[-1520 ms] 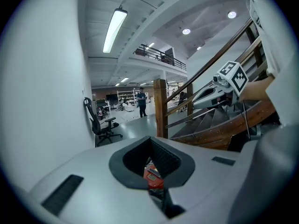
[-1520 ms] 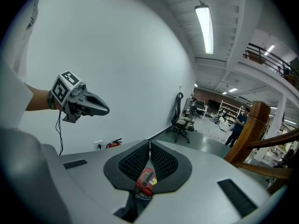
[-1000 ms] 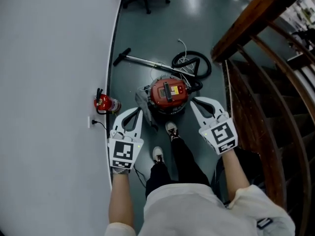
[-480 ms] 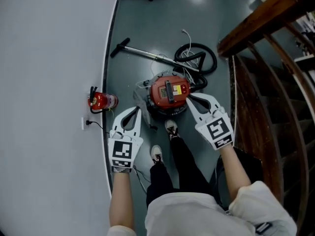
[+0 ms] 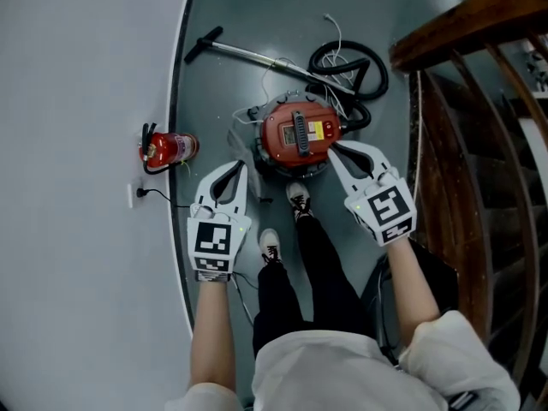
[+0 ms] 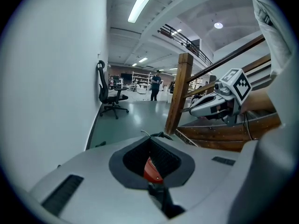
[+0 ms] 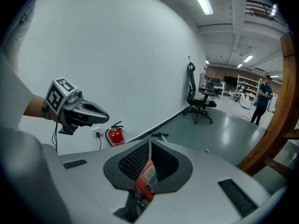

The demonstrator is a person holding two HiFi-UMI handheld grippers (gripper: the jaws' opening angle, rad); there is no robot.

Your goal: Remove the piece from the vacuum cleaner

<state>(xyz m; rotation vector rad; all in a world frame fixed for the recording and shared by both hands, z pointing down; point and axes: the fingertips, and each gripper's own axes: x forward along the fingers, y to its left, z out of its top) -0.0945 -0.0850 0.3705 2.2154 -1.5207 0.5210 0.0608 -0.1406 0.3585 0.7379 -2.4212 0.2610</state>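
A round red vacuum cleaner [image 5: 298, 137] stands on the grey floor, just in front of the person's shoes. Its black hose [image 5: 353, 65] coils behind it, and a metal wand [image 5: 248, 54] lies to the far left. My left gripper [image 5: 238, 169] hangs shut and empty above the floor, left of the vacuum. The right gripper [image 5: 336, 150] is shut too, holding nothing, its tip by the vacuum's right rim. In the left gripper view the red body [image 6: 151, 171] shows through the gap under the closed jaws. The right gripper view shows the red vacuum [image 7: 145, 180] the same way.
A white wall [image 5: 77, 144] runs along the left, with a red fire extinguisher [image 5: 163, 148] and a plugged-in socket [image 5: 133, 195] at its foot. A wooden stair rail [image 5: 462, 24] rises on the right. An office chair [image 7: 198, 97] and a person stand far off.
The head view has shifted, so the vacuum, wand and extinguisher sit higher in the picture. Both grippers stay shut and keep their places beside the vacuum.
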